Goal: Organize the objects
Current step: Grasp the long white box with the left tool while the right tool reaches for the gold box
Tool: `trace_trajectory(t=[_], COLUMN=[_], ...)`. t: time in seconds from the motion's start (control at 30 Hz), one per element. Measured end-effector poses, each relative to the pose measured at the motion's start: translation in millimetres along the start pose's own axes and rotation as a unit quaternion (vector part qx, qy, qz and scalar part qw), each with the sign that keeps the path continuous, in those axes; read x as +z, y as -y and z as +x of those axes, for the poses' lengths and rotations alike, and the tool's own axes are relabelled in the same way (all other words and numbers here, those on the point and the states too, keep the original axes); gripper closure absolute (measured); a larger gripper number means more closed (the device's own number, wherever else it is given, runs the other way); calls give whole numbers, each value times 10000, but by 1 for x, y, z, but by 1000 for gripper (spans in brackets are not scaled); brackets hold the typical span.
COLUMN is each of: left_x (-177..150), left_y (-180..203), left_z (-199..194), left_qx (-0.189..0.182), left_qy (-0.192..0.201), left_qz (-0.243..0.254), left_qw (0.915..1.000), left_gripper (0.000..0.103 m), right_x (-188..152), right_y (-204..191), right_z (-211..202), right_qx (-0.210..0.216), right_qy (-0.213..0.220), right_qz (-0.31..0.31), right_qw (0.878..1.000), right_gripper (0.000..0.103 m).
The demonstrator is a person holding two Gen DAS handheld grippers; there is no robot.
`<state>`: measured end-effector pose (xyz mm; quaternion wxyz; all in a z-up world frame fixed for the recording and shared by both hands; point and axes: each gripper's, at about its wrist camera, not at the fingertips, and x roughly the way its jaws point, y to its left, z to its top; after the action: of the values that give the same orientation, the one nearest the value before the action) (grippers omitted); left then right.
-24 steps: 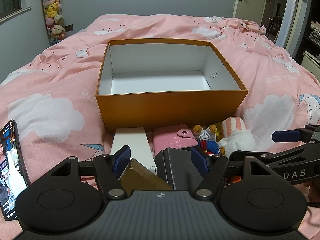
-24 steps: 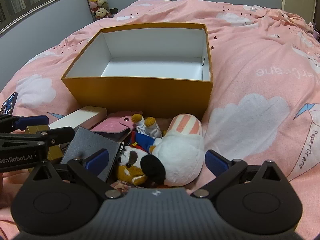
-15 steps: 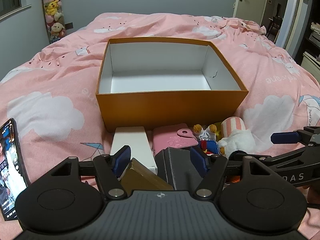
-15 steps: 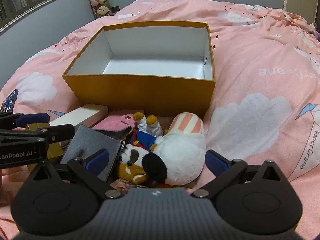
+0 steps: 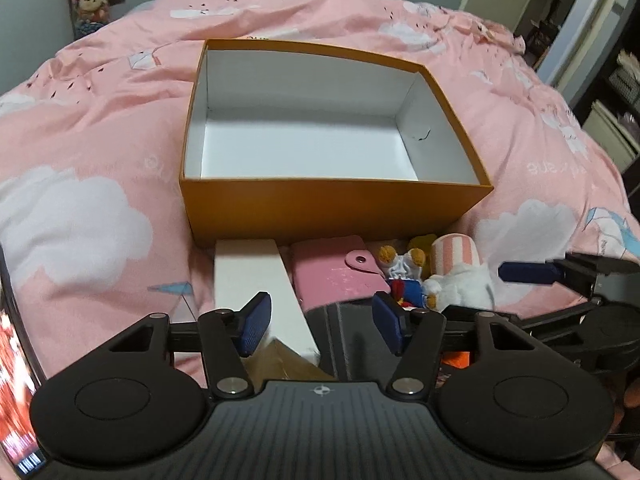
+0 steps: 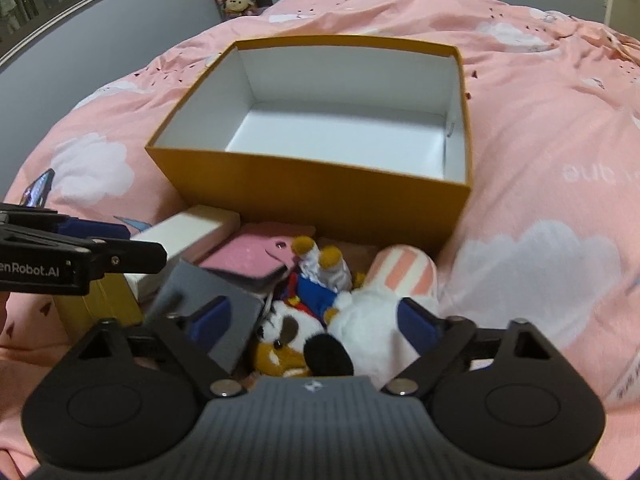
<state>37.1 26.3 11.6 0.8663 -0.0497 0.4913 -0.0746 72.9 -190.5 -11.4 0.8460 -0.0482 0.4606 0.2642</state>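
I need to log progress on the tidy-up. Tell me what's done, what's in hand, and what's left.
Done: nothing; the orange box holds no items. In hand: nothing gripped. The left tool is open over the white box and grey case; the right tool is open around the plush toys. Left: those, the pink wallet and the gold box, all on the bed in front of the box.

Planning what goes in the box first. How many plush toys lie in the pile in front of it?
2 that I can make out: a brown-and-white dog plush in blue clothes, and a white plush with a pink-striped part on its right. The pile may hide others.
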Motion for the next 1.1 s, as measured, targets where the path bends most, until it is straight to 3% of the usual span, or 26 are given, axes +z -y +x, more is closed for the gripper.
trace_trajectory(t=[0.07,0.2,0.33,0.5,0.77,1.1], left_x=[9,28,44,60,70,80], left_y=[-4,-17,-22,-37,-49,-39], left_z=[5,15,26,47,78,108], left_qx=[10,-130,20,-12,-87,228], left_qy=[-141,-623,-1032,-1662,-2454,-2872], left_qz=[68,34,278,47,-197,114], left_qw=[9999,9980,9943,9861,9692,9575], left_gripper=[34,34,34,34,34,28], right_x=[8,24,39,51,59,60], right_y=[1,-1,-9,-19,-25,-20], right_z=[3,14,29,47,68,81], right_qx=[89,276,408,700,928,1006], right_qy=[-56,-213,-379,-633,-921,-1090], right_qz=[-36,-151,-310,-395,-481,-456], right_qw=[9999,9993,9980,9948,9902,9879], right_gripper=[16,31,39,51,56,56])
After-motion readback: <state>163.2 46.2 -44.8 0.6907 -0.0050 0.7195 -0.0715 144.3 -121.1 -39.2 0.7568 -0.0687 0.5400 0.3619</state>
